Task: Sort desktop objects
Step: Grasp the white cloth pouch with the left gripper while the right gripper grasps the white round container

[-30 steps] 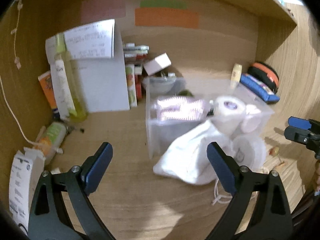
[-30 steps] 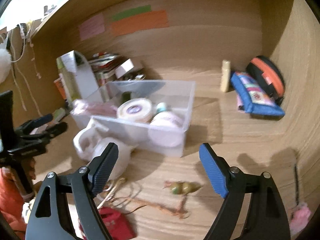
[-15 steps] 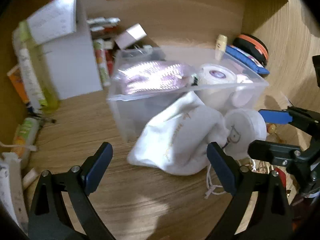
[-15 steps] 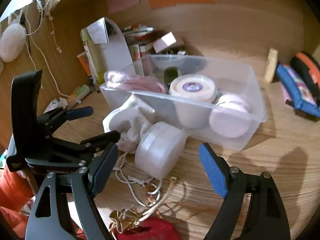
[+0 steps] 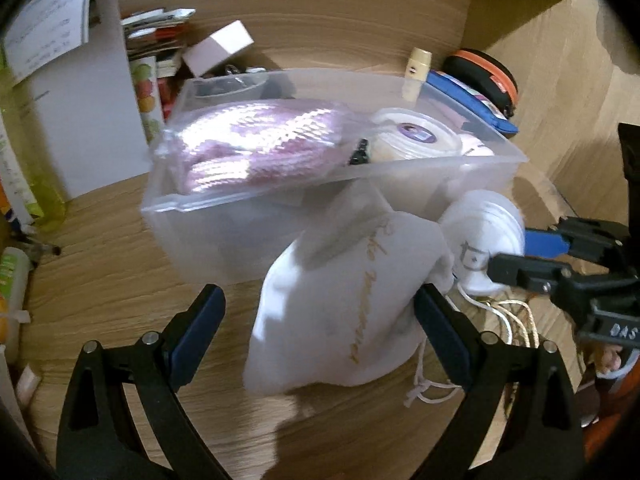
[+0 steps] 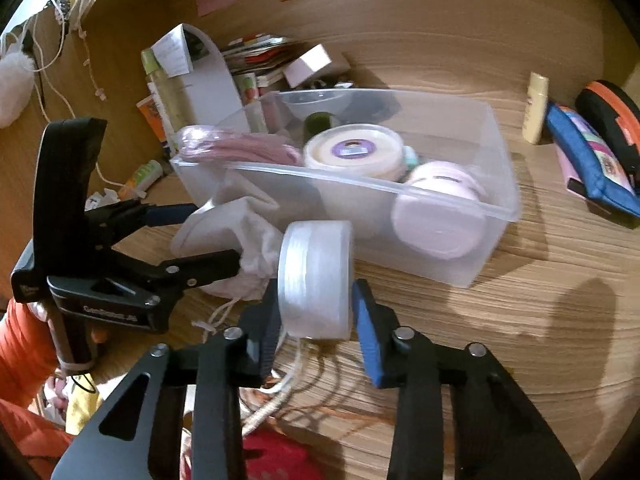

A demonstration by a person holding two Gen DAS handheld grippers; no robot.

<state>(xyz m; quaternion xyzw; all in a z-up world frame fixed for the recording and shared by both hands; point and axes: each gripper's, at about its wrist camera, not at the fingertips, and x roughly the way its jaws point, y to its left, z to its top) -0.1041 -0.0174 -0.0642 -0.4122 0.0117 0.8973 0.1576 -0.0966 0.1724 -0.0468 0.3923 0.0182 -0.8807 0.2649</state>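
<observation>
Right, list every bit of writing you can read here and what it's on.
"BAS": on the right gripper body, cut off.
Gold script on the white pouch: too blurred.
Purple label on the jar lid: too small.
Print on the paper sheet: blurred.

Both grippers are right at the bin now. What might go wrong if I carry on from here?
The round white jar stands on edge between the right gripper fingers; it may roll out. The left gripper is open around the white drawstring pouch, whose cord trails beside the jar and could snag. The clear bin already looks crowded.
</observation>
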